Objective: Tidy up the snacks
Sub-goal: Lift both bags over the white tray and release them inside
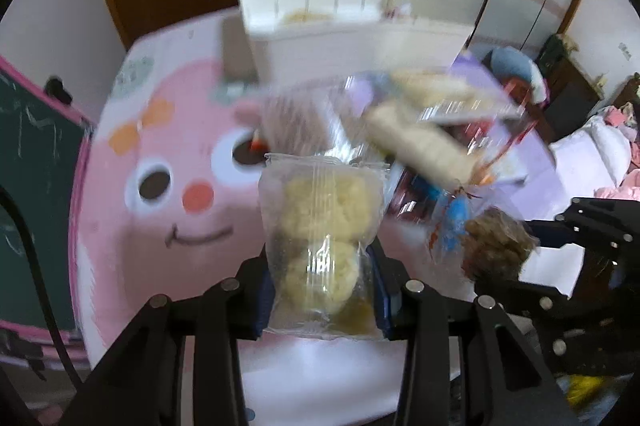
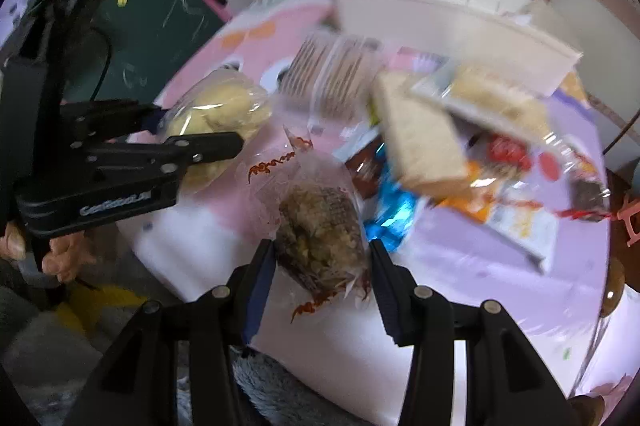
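A: Snack pile (image 1: 420,130), left view: on the pink tablecloth (image 1: 132,226) before the white bin (image 1: 312,2). Left gripper (image 1: 324,290)?
B: Pinching the yellow cookie packet (image 1: 320,222).
A: Right view?
B: Right gripper (image 2: 320,266) clamps the brown snack packet (image 2: 320,230), beside the pile.

A clear packet of pale yellow cookies (image 1: 324,238) is held upright between the pads of the left gripper (image 1: 325,290), lifted off the table (image 1: 120,258). A clear packet with a brown, grainy cake (image 2: 320,234), its ends printed in red, is clamped between the pads of the right gripper (image 2: 322,266), also off the table. A loose pile of wrapped snacks (image 2: 440,146) is seen near the table's middle: pale wafer bars, a ridged clear sleeve, blue, red and orange wrappers. A white bin (image 2: 440,14) is seen at the far edge, behind the pile.
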{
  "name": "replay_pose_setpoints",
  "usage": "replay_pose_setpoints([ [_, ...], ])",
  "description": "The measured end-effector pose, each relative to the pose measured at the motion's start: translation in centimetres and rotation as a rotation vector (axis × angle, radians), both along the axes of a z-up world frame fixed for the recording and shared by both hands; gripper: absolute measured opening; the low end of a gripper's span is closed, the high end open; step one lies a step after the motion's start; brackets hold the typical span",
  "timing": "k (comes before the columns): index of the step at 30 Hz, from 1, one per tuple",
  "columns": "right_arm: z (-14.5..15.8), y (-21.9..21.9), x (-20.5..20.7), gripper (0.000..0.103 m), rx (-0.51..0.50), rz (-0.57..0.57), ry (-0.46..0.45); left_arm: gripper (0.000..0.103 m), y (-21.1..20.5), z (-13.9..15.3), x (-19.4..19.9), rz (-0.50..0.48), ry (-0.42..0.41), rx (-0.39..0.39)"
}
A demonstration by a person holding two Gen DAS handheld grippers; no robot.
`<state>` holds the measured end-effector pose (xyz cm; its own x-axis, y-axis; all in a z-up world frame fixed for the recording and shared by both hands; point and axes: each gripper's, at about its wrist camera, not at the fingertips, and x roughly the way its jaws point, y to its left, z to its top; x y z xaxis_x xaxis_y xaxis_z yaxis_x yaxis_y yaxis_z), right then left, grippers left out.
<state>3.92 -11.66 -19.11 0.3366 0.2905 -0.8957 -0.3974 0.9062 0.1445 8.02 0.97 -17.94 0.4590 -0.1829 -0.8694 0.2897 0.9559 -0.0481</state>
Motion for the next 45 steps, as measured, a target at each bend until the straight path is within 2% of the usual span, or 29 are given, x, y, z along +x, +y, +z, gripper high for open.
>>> replay_pose_setpoints([
  [6, 5.0, -3.1, 2.0, 0.047, 0.030, -0.097, -0.102, 0.038, -2.3, 6.8, 1.6, -0.039, -0.125, -0.029],
  [13, 13.1, -7.4, 7.5, 0.047, 0.066, -0.234, -0.249, 0.038, -4.8, 14.9, 6.6, -0.049, -0.263, -0.049],
  [18, 18.6, -9.2, 13.2, 0.047, 0.066, -0.339, -0.358, 0.038, -6.2, 19.1, 11.2, -0.008, -0.340, -0.034],
  [23, 21.9, -10.2, 17.8, 0.047, 0.069, -0.404, -0.407, 0.038, -7.0, 21.8, 16.1, 0.031, -0.388, -0.049],
  [27, 23.4, -10.1, 20.7, 0.047, 0.063, -0.434, -0.438, 0.038, -7.2, 22.1, 20.0, 0.062, -0.379, -0.058],
  [33, 23.5, -9.7, 23.7, 0.047, 0.041, -0.474, -0.445, 0.038, -7.8, 19.1, 24.7, 0.093, -0.298, -0.053],
  [40, 20.9, -9.2, 26.1, 0.048, 0.025, -0.468, -0.385, 0.038, -8.2, 16.3, 27.0, 0.123, -0.263, -0.039],
  [45, 18.0, -8.8, 27.8, 0.049, 0.004, -0.466, -0.316, 0.039, -8.8, 14.2, 28.0, 0.137, -0.248, 0.012],
])
